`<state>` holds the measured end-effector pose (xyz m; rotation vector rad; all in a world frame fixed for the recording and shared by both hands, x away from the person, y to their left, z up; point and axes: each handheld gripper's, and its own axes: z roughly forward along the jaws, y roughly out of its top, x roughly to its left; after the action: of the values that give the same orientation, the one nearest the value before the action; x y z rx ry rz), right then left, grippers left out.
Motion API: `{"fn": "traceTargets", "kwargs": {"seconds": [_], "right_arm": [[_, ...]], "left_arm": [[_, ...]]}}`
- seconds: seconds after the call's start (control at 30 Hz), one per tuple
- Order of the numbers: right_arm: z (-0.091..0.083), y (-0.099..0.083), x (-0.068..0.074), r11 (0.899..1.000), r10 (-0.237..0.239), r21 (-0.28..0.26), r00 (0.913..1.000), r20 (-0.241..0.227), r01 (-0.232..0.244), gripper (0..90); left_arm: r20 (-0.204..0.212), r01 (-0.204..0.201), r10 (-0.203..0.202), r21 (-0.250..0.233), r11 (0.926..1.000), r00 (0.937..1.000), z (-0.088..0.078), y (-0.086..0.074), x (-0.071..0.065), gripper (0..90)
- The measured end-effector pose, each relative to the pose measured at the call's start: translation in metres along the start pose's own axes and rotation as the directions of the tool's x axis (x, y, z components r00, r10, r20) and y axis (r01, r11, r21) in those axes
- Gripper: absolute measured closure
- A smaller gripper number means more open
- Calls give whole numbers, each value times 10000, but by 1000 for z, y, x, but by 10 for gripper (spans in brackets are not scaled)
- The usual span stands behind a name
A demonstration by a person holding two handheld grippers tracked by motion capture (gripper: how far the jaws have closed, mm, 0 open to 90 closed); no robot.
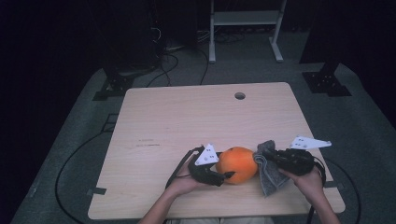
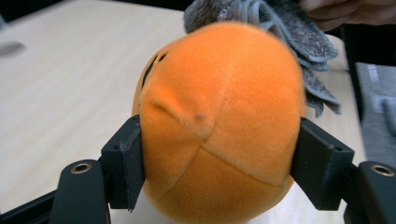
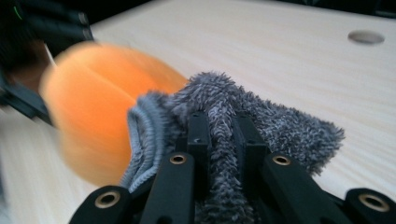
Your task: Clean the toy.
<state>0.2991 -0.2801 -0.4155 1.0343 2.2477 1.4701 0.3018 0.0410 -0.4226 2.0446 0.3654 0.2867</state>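
The orange plush ball [image 1: 238, 164] sits near the front edge of the wooden table [image 1: 187, 116], between the two grippers. In the left gripper view the ball bulges out past both black jaws, which press into its sides — the left gripper [image 1: 223, 176] is grasping it, and its underside is cut off at the bottom of that view. Dark marks on the ball's upper left are partly turned away and hard to read. The right gripper [image 1: 270, 156] is clenched on a grey fuzzy cloth [image 1: 268, 175]; in the right gripper view the pile swallows the jaw tips, so the fingertips themselves are hidden. There the ball is a blurred orange mass just beside the cloth's folded edge — whether the two touch cannot be told. In the high view the cloth hangs down under the right hand [image 1: 308, 182], its far part covered by the gripper body.
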Motion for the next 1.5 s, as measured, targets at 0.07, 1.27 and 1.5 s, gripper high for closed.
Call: {"fn": "traceTargets", "kwargs": {"seconds": [0.07,1.27,1.5], "right_arm": [[-8,9,5,9973,109,-715,9992,-390,-137,789],[33,10,38,9984,-486,-362,9916,-1201,445,781],[35,10,37,9984,-447,-389,9919,-1186,404,781]], "left_arm": [[-86,-114,114,-21,9999,9999,-5,7,0,282],[1517,-565,433,838,9949,9875,-17,-2,11,141],[1218,180,-301,987,9950,9921,0,-8,15,35]]}}
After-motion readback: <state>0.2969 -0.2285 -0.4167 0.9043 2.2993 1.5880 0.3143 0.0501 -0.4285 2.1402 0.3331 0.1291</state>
